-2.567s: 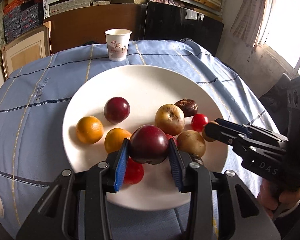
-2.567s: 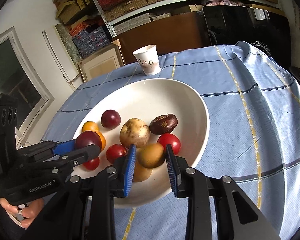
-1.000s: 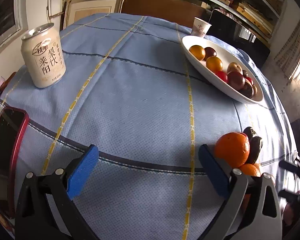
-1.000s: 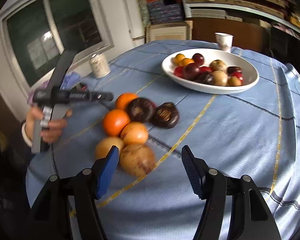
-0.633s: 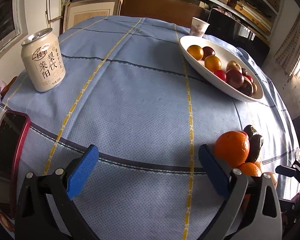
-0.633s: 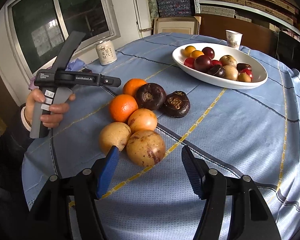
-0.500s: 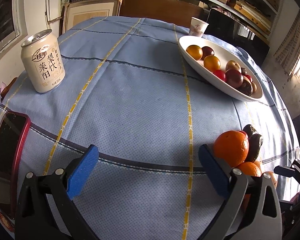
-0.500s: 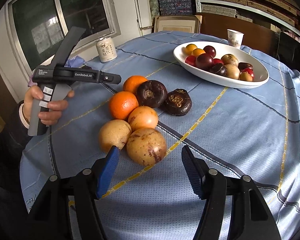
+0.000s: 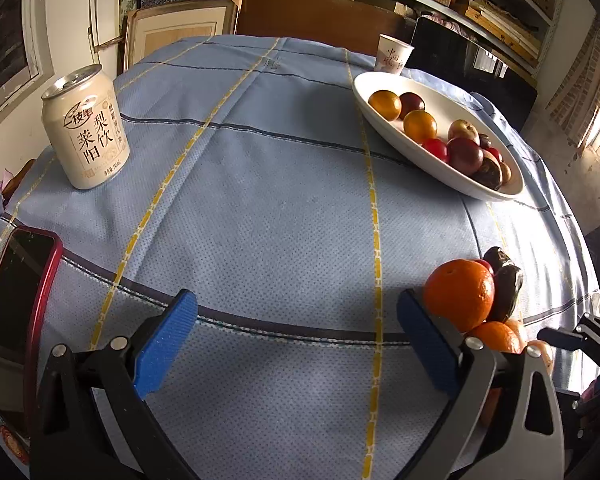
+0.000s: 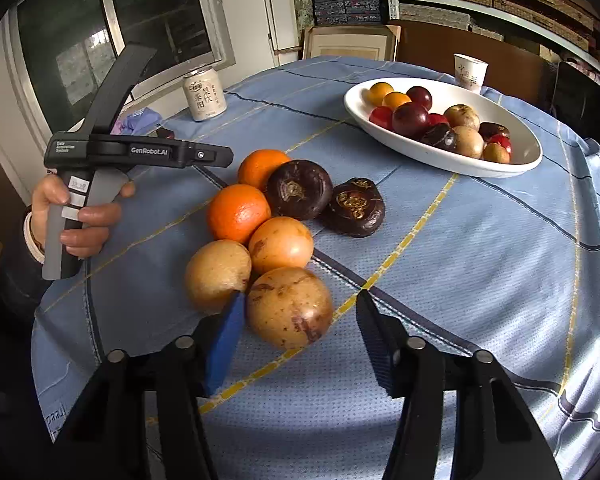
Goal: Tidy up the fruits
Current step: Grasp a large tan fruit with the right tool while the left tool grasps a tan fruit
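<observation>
Right gripper [image 10: 300, 320] has closed in on the near end of the loose pile: half a second ago the mottled tan-brown round fruit [image 10: 289, 307] sat just ahead of the blue pads, now it sits partly between them. Jaws wide apart, nothing clamped yet; the left pad touches or nearly touches the fruit, and the right pad has a clear gap.

Rest of the pile on the blue checked tablecloth [image 10: 480, 248]: a pale yellow-tan round fruit [image 10: 217, 276] on the left, an orange-yellow smooth fruit [image 10: 281, 245] behind, two bright oranges [image 10: 238, 213] and two dark purple wrinkled fruits [image 10: 298, 189] further back. All are touching or just beside each other.

Left gripper [image 9: 296, 340] is barely moved since then. It is fully open, empty, and aimed at bare cloth, with the pile off its right finger.

The white oval ceramic bowl [image 10: 528, 160] at far right already holds a batch of small fruit.

Read: this is a pick about to start, with the bowl as the likely target. Risk: the left pad is wedged between two touching fruits, so closing may shove the neighbour.
</observation>
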The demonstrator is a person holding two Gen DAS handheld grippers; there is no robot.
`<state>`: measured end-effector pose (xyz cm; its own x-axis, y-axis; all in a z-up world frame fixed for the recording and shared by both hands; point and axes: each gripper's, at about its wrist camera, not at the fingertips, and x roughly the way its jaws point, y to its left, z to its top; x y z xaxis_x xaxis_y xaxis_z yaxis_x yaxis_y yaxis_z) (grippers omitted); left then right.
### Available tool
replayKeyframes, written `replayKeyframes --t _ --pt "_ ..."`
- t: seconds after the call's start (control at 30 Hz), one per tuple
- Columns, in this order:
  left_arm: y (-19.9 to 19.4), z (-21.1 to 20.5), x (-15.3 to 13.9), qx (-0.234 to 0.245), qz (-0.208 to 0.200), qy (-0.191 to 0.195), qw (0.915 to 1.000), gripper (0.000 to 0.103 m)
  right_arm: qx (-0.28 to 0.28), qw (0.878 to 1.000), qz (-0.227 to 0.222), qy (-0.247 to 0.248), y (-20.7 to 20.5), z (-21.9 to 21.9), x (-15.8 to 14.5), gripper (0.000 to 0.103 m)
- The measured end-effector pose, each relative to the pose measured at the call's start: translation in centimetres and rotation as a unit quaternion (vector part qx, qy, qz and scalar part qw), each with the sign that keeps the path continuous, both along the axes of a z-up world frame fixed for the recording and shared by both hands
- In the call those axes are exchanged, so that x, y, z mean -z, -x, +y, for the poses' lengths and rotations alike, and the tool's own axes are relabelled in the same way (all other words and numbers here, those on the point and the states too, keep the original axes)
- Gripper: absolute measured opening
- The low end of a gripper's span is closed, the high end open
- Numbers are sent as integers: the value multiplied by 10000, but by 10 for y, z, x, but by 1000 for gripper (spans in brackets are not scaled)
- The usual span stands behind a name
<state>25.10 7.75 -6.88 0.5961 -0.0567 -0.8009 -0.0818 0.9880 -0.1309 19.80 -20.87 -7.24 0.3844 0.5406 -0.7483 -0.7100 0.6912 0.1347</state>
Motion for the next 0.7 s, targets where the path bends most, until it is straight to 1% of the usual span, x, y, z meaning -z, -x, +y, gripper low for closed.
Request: replayKeyframes --t 0.13,0.27,0.37,0.5,0.6,0.67,0.7 --pt "-1 1 1 -17 26 29 10000 98 -29 10000 53 4 0 1 1 51" --pt "0 0 0 -3 10 1 10000 98 43 9998 122 116 -4 7 6 51" --pt "0 -1 0 9 11 -25 10000 98 47 9997 155 164 -4 11 9 45" --pt "0 0 1 -25 2 -37 10000 98 59 9998 183 113 -5 9 8 44" --pt "2 0 0 -34 -26 -49 10000 98 311 9990 312 -27 -13 1 8 44" --pt "9 -2 -4 -9 -150 -79 9999 98 581 9972 429 -179 -20 -9 8 45" --pt "15 -5 -8 79 -230 -21 9997 98 708 9959 496 -253 -23 -13 8 45"
